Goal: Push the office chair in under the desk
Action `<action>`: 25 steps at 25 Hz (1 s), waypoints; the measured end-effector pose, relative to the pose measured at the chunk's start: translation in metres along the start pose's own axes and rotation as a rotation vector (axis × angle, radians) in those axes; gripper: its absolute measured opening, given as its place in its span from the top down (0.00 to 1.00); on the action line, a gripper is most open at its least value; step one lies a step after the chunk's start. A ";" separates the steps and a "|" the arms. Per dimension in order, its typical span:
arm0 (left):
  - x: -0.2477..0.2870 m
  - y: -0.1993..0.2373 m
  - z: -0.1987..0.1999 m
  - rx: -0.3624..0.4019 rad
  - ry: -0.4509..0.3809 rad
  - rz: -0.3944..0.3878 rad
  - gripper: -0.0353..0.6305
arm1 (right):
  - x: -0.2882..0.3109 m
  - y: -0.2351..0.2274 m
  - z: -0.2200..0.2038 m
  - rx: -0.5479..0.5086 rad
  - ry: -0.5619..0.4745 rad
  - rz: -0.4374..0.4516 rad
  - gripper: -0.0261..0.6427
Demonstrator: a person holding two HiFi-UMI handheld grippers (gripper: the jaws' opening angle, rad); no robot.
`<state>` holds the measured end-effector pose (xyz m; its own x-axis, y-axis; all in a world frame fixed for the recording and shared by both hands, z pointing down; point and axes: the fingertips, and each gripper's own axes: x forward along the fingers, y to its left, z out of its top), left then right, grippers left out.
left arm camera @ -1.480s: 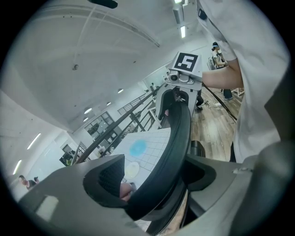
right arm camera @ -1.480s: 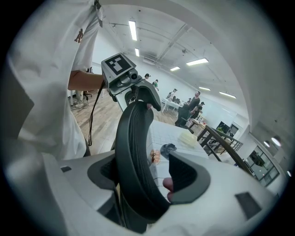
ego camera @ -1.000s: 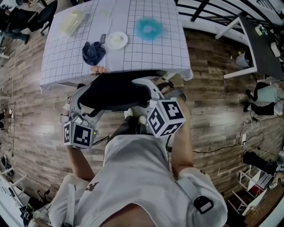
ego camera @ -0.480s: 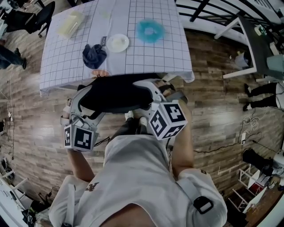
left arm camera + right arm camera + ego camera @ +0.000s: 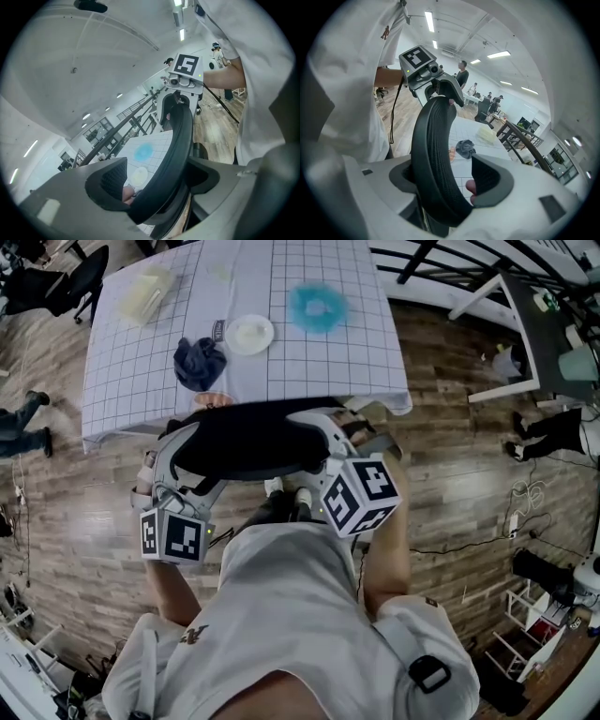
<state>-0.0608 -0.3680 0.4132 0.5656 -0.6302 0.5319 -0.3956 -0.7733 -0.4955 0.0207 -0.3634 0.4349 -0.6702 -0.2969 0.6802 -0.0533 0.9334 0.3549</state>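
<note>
The office chair's black mesh back (image 5: pixel 248 442) stands just before the desk (image 5: pixel 309 362), which wears a white grid cloth; the back's top rim touches the cloth's hem. My left gripper (image 5: pixel 173 465) straddles the left end of the rim, my right gripper (image 5: pixel 323 432) the right end. In the left gripper view the rim (image 5: pixel 176 140) runs between the jaws of the left gripper (image 5: pixel 159 173), with a gap at the left pad (image 5: pixel 110 180). In the right gripper view the rim (image 5: pixel 436 154) leans on one jaw of the right gripper (image 5: pixel 447 180), clear of the other pad (image 5: pixel 490 176).
On the desk lie a dark blue cloth (image 5: pixel 199 362), a white plate (image 5: pixel 249 334), a blue fluffy ring (image 5: pixel 316 306) and a pale yellow pack (image 5: pixel 145 292). A black desk (image 5: pixel 553 334) stands at the right. Someone's legs (image 5: pixel 23 427) show at the left, cables (image 5: pixel 469 545) on the wooden floor.
The chair back and both grippers have crept a little toward the desk. People at the picture's left and right edges have walked on.
</note>
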 end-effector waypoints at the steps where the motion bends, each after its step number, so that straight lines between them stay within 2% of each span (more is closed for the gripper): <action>1: 0.001 0.001 0.000 0.000 0.000 -0.005 0.40 | 0.000 -0.001 0.000 0.002 0.002 0.000 0.53; 17: 0.004 0.004 0.002 0.013 -0.031 -0.044 0.42 | 0.002 -0.011 -0.003 0.025 -0.010 -0.026 0.51; 25: 0.006 0.007 0.005 0.002 -0.037 -0.041 0.42 | 0.001 -0.017 -0.005 0.023 -0.021 -0.008 0.51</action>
<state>-0.0561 -0.3767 0.4095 0.6076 -0.5951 0.5260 -0.3702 -0.7981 -0.4754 0.0250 -0.3805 0.4326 -0.6851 -0.3000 0.6638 -0.0755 0.9356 0.3448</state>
